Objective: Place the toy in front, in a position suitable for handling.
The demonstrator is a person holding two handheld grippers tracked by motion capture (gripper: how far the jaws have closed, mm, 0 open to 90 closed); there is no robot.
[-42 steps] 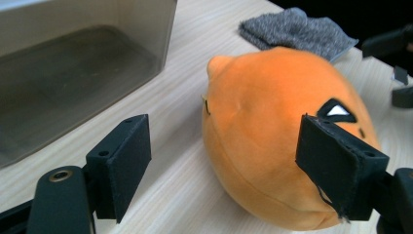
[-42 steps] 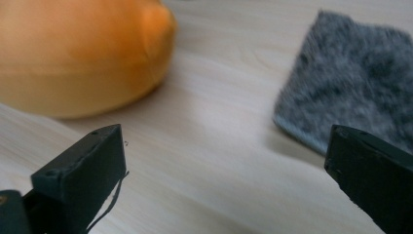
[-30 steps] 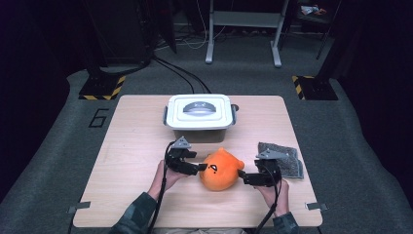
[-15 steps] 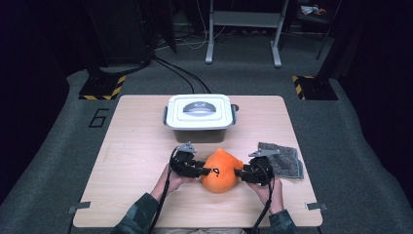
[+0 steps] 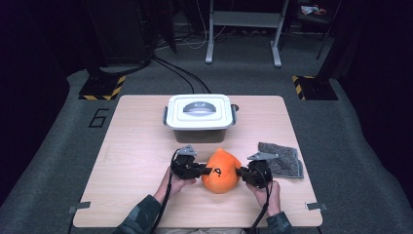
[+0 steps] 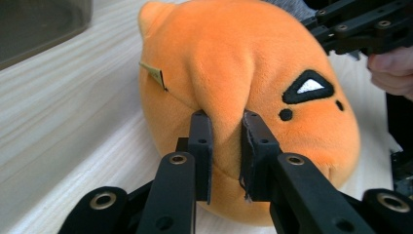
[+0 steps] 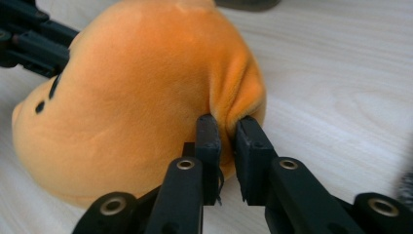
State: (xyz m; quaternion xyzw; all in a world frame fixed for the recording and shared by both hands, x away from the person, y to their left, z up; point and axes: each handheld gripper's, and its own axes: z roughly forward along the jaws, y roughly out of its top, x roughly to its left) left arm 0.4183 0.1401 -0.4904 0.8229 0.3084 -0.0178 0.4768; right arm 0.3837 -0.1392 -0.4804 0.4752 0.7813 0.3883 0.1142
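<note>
Pale wooden surface [image 5: 136,156] on grey carpet in a dark room, seen from above, with a person's forearms entering at 6 o'clock. A round orange plush toy with black stitched face marks [image 5: 220,171] lies at the near middle of the surface. The left tool [image 5: 206,170] meets the toy's 9 o'clock side and the right tool [image 5: 239,171] its 3 o'clock side. Both tools have just been closing, and in each gripper view the two black jaws pinch a fold of orange fabric, so each is clenched on the toy. Judging by this, the grasp is made and the step in hand is securing the toy from both sides; the next move likely calls for lifting both hands together, evenly, so the soft fabric does not slip free. A white lidded plastic box with a grey handle [image 5: 198,117] stands shut at 12 o'clock from the toy. A folded grey cloth [image 5: 282,160] lies at 3 o'clock, just beyond the right tool. A small tan tag [image 6: 154,75] on the toy carries no readable writing. A large "6" [image 5: 99,118] is marked on the carpet at 9 o'clock.
</note>
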